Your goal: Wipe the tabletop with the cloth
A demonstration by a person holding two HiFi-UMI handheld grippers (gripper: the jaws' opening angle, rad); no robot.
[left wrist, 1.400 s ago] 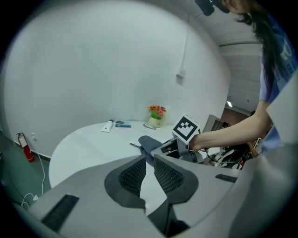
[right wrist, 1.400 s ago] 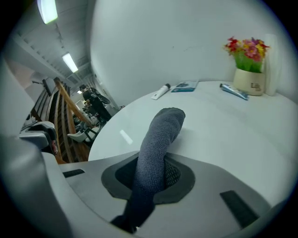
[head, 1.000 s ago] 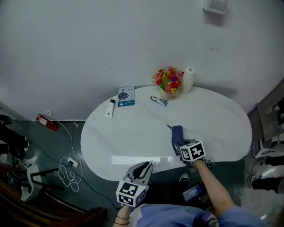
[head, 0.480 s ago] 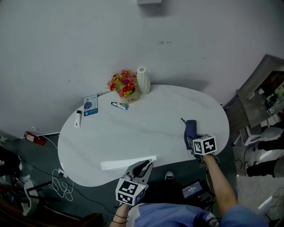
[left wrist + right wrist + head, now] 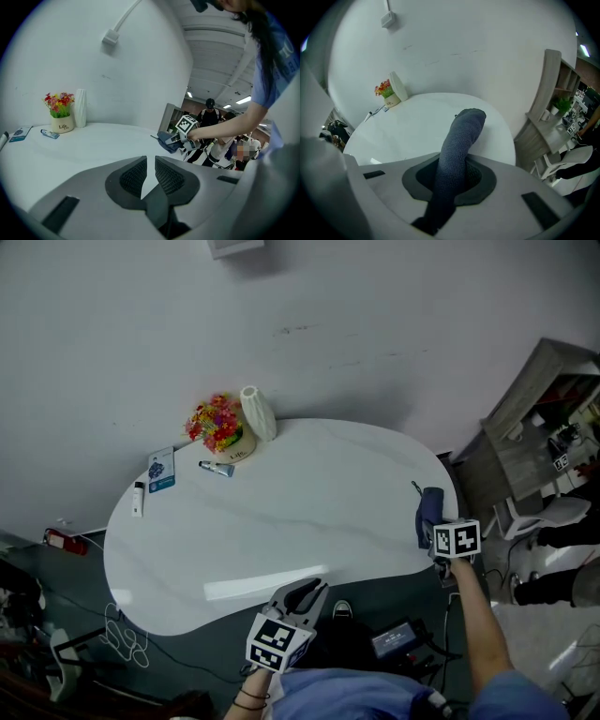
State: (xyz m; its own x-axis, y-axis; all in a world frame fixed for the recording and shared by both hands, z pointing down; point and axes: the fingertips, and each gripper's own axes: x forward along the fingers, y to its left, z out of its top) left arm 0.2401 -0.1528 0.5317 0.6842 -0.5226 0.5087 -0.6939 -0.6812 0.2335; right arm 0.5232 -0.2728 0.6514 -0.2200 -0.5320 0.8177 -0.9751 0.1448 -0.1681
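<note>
The white oval tabletop (image 5: pixel 281 512) fills the middle of the head view. A dark blue knitted cloth (image 5: pixel 429 505) lies on its right end, and my right gripper (image 5: pixel 434 525) is shut on the cloth's near part. In the right gripper view the cloth (image 5: pixel 461 136) rises from between the jaws and bends onto the table (image 5: pixel 412 126). My left gripper (image 5: pixel 302 594) hovers at the table's front edge, shut, with nothing held. In the left gripper view its pads (image 5: pixel 134 175) stand almost together, and the cloth (image 5: pixel 166 141) and right gripper (image 5: pixel 180 137) show across the table.
At the table's far left stand a flower pot (image 5: pixel 217 425) and a white vase (image 5: pixel 256 412), with a small tube (image 5: pixel 215 468), a blue packet (image 5: pixel 160 470) and a white stick (image 5: pixel 139 498) nearby. A wooden shelf (image 5: pixel 525 427) and a white chair (image 5: pixel 553 512) stand to the right. Cables (image 5: pixel 122 638) lie on the floor.
My right gripper has carried the cloth to the right along the tabletop, from the front middle to the right end. The left gripper has stayed at the front edge.
</note>
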